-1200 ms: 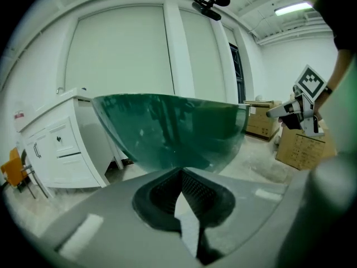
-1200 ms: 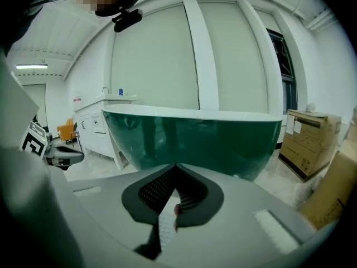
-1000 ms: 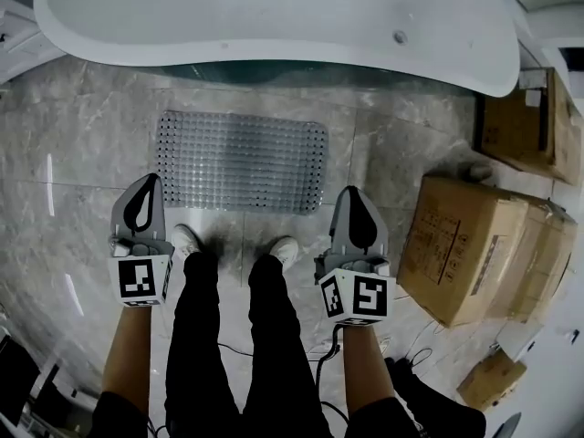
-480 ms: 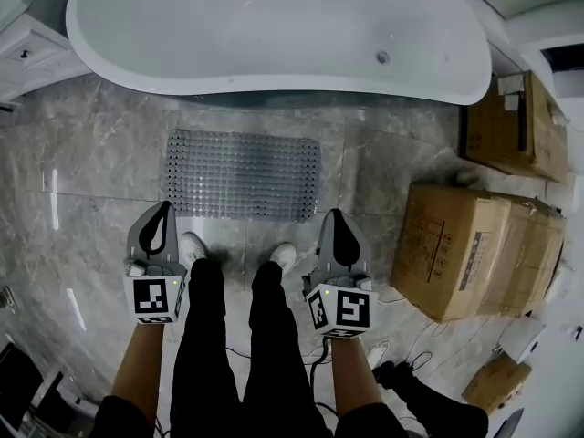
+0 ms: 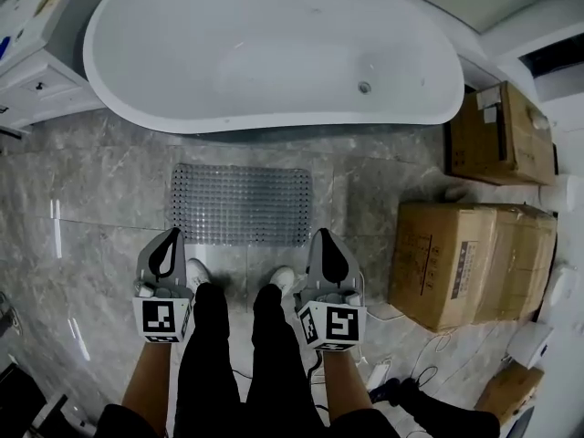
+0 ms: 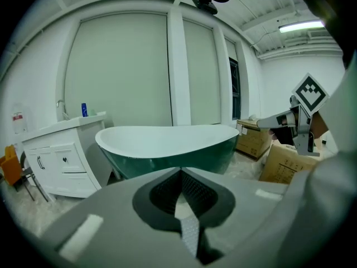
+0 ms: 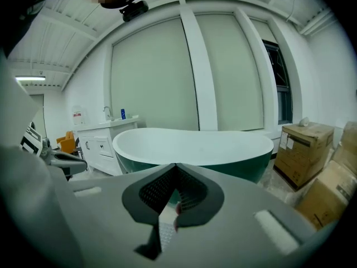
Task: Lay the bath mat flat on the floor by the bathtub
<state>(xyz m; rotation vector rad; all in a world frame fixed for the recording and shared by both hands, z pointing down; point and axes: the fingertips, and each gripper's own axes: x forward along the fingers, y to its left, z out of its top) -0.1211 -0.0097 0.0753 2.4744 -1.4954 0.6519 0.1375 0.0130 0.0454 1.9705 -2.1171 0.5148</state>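
Note:
A grey studded bath mat (image 5: 242,204) lies flat on the marble floor right in front of the white bathtub (image 5: 274,48). My left gripper (image 5: 167,239) hangs above the mat's near left corner, jaws shut and holding nothing. Over the near right corner my right gripper (image 5: 323,239) is likewise shut and bare. Both are held up off the mat, beside the person's legs. The tub (image 6: 167,144), green outside, fills the left gripper view past the closed jaws (image 6: 179,172). It also shows in the right gripper view as the tub (image 7: 192,145) beyond the closed tips (image 7: 175,167).
Cardboard boxes (image 5: 470,263) stand stacked to the right, another box (image 5: 497,135) by the tub's end. A white vanity cabinet (image 5: 36,62) is at the far left. Cables (image 5: 401,372) trail on the floor behind the person's feet (image 5: 283,276).
The head view has tipped up and back, showing more of the tub. Both grippers drew slightly nearer to the legs; the mat has not moved.

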